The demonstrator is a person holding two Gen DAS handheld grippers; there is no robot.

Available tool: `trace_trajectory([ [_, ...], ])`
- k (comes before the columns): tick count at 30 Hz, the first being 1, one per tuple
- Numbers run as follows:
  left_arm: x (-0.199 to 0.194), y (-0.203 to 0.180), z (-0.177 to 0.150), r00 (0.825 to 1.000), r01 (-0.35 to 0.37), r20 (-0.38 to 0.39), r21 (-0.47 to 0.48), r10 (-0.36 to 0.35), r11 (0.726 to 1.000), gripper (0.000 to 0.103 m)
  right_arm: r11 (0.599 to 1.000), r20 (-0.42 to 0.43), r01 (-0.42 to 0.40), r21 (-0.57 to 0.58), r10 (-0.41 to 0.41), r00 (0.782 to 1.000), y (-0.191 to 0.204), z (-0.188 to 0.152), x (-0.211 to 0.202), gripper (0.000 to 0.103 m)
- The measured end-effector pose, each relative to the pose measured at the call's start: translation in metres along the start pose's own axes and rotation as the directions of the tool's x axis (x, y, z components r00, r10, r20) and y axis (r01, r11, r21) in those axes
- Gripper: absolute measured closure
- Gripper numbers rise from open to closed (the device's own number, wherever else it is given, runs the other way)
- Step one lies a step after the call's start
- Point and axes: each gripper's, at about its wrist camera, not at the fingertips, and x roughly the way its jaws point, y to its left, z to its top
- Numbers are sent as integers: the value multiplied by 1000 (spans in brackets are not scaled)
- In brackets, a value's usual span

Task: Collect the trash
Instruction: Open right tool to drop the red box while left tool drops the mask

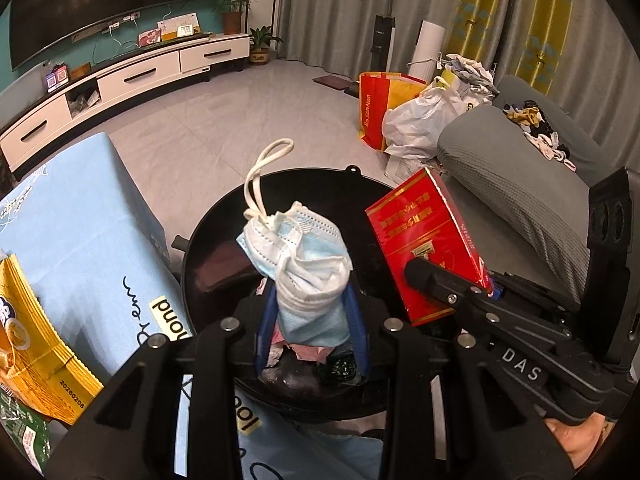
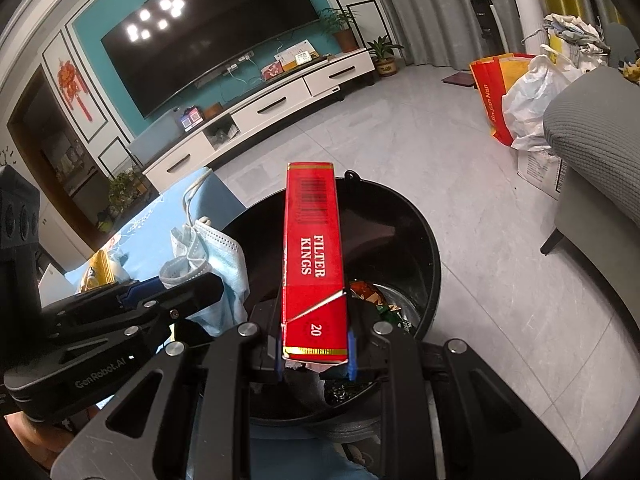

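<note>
My left gripper [image 1: 310, 320] is shut on a crumpled blue and white face mask [image 1: 304, 264], held upright over the black trash bin [image 1: 224, 224]. My right gripper [image 2: 314, 356] is shut on a red cigarette box [image 2: 314, 256], held over the same bin [image 2: 420, 240]. The box also shows in the left wrist view [image 1: 424, 244], to the right of the mask. The mask shows in the right wrist view [image 2: 216, 256], to the left of the box. Wrappers and scraps lie at the bin's bottom [image 2: 376, 300].
A table with a light blue cloth [image 1: 92, 216] stands left of the bin, with a yellow snack packet [image 1: 36, 340] on it. A grey sofa [image 1: 520, 188] is at the right. Bags [image 1: 404, 112] stand on the tiled floor behind. A TV cabinet [image 1: 132, 76] lines the far wall.
</note>
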Motion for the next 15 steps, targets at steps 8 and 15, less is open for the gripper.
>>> trace_trajectory([
  [8, 0, 4, -2, 1000, -4, -1, -10, 4, 1000, 70, 1000, 3, 6, 0, -6, 1000, -1, -2, -1, 77],
  [15, -1, 4, -2, 1000, -5, 4, -14, 5, 1000, 62, 1000, 14, 12, -3, -12, 1000, 0, -2, -3, 64],
])
